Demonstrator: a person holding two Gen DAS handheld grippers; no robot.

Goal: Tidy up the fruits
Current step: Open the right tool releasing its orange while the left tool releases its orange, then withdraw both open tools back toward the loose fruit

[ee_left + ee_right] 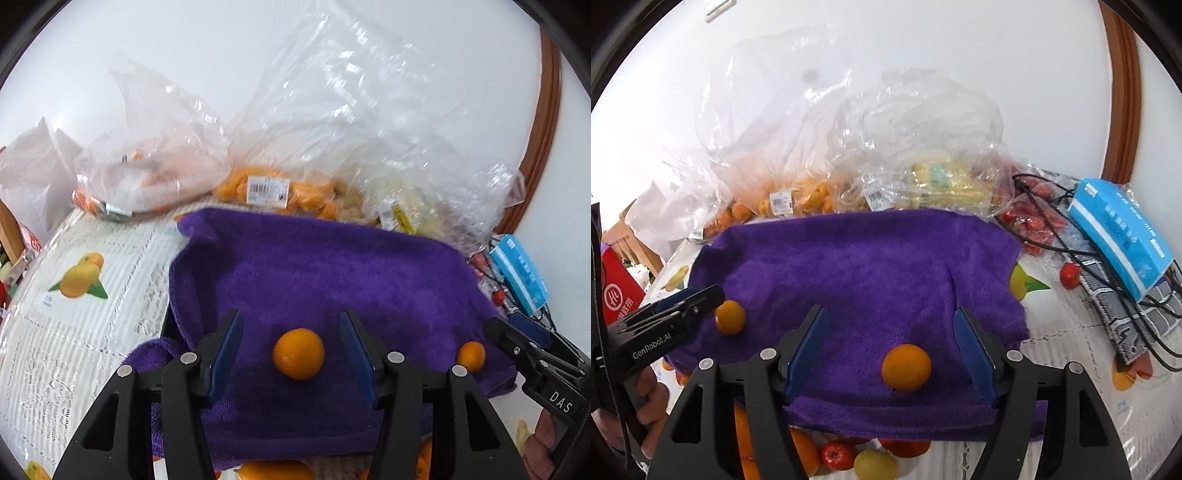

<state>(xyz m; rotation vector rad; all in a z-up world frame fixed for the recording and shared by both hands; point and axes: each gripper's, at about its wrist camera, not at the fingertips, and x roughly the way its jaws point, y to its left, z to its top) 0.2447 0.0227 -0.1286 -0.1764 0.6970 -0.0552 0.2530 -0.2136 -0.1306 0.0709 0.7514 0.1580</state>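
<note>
Two small oranges are shown lying on a purple towel (314, 266) spread over a bench covered with a fruit-printed cloth (85, 280).

In the left wrist view, the left gripper (291, 354) is seen at lower centre with its blue-padded jaws spread; one orange (298, 353) lies between them, touched by neither pad. The second orange (471, 356) is seen at lower right, just beside the tip of the right gripper (517, 339).

In the right wrist view, the right gripper (892, 354) is likewise spread at lower centre, and its orange (906, 367) rests on the towel between the pads (free of both).

Behind the towel, clear plastic bags of orange fruit (790, 199) are piled against the white wall. A blue tissue pack (1119, 229) and black cables (1071, 236) are seen at the right of the frame.
</note>
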